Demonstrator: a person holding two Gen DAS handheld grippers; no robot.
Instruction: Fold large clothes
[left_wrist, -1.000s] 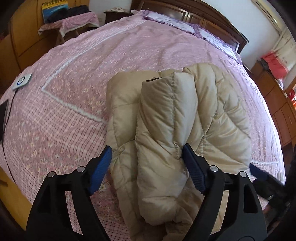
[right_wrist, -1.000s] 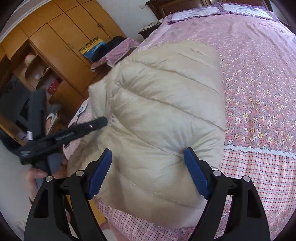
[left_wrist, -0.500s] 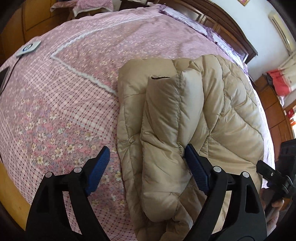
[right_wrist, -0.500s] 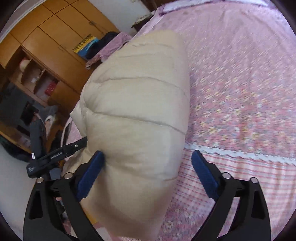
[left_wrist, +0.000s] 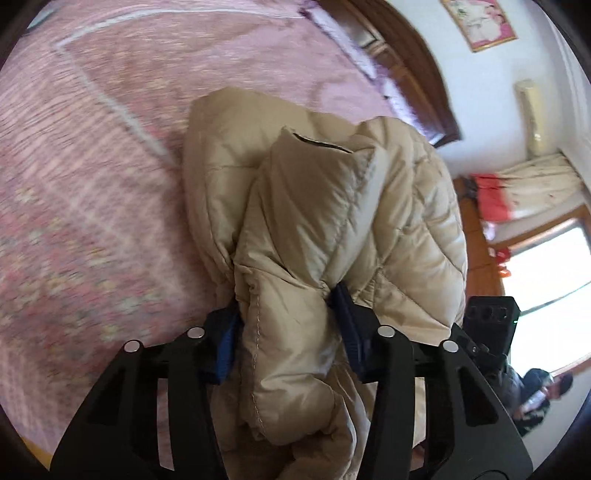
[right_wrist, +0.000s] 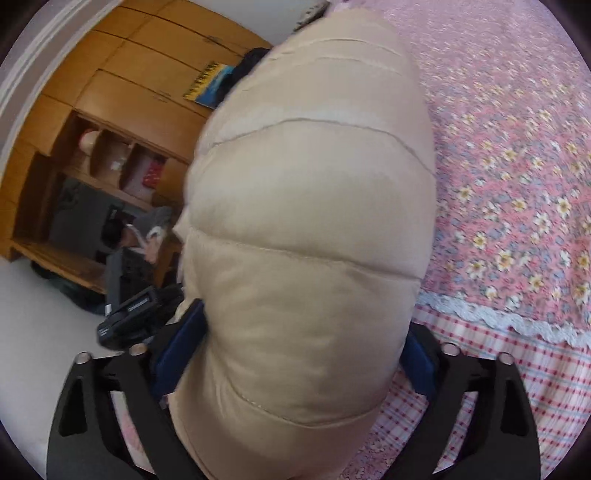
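White lettering on black device (right_wrist: 138, 314) at left in right wrist view: present, too blurred to read. Framed picture (left_wrist: 478, 22) on wall in left wrist view: no legible text. Nothing else lettered.

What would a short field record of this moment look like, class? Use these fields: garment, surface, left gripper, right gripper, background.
garment: beige quilted jacket, folded into a thick bundle
surface: pink floral bedspread with a white lace strip
left gripper: left gripper, jaws have just been closing, blue pads pinch a folded part of the jacket
right gripper: right gripper, jaws have just been closing, its pads meet both sides of the bundle's wide end
background: wooden wardrobe; dark wooden headboard
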